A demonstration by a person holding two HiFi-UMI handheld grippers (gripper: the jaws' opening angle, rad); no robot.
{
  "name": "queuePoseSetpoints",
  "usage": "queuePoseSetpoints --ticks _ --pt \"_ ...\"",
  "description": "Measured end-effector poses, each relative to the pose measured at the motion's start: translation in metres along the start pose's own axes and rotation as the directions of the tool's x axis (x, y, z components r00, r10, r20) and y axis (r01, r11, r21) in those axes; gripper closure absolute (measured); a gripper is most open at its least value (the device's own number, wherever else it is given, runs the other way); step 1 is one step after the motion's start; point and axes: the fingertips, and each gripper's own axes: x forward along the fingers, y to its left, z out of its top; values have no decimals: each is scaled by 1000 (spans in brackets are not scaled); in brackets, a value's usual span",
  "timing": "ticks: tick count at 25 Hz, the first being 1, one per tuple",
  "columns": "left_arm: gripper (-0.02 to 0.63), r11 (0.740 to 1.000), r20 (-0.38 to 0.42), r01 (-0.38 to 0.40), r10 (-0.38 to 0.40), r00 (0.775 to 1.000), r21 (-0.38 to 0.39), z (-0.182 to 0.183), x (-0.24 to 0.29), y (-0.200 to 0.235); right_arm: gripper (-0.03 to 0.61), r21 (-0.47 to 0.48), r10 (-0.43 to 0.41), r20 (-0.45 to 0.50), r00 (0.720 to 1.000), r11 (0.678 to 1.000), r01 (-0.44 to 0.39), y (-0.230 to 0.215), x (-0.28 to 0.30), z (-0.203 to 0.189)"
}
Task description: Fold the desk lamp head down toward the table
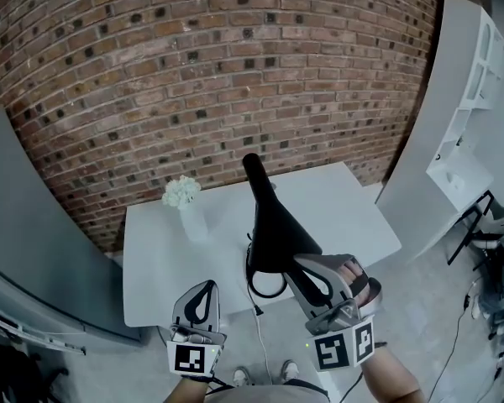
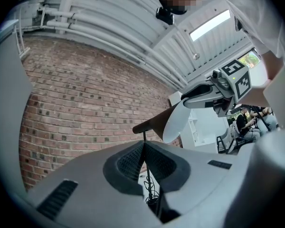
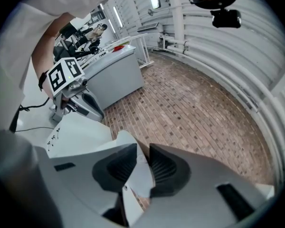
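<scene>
**Head view:** The desk lamp head is a long black paddle, narrow at its far tip and broad at the near end. It slants over the middle of the white table. The right gripper meets its broad end in the lower right of the frame. The left gripper hangs at lower left over the table's front edge, touching nothing. A black cable loops under the lamp. A vase of white flowers stands to the left. A brick wall fills the top, and a white shelf unit leans at the right.

**Left gripper view:** The jaws are pressed together with nothing between them. Beyond them the lamp head slants up to the right, dark on top and white underneath.

**Right gripper view:** The jaws are clamped on a thin pale edge of the lamp head. Brick wall lies behind.
</scene>
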Motion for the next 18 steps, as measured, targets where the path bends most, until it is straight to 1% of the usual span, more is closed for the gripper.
queuePoseSetpoints --ticks 8,11,16,18 --pt "606 1000 -12 -14 14 1000 13 -5 1 -1 495 64 91 -51 995 994 -87 36 2 -21" --pt "606 1000 -3 -14 14 1000 11 -3 2 -2 487 75 129 -72 989 989 -124 51 4 -29" --pt "606 1000 -21 -29 29 999 -2 -7 1 -1 476 88 184 -92 979 980 -176 69 10 -41" --pt "605 1000 -20 -30 30 999 6 -8 1 -1 471 94 209 -99 973 975 -200 76 13 -46"
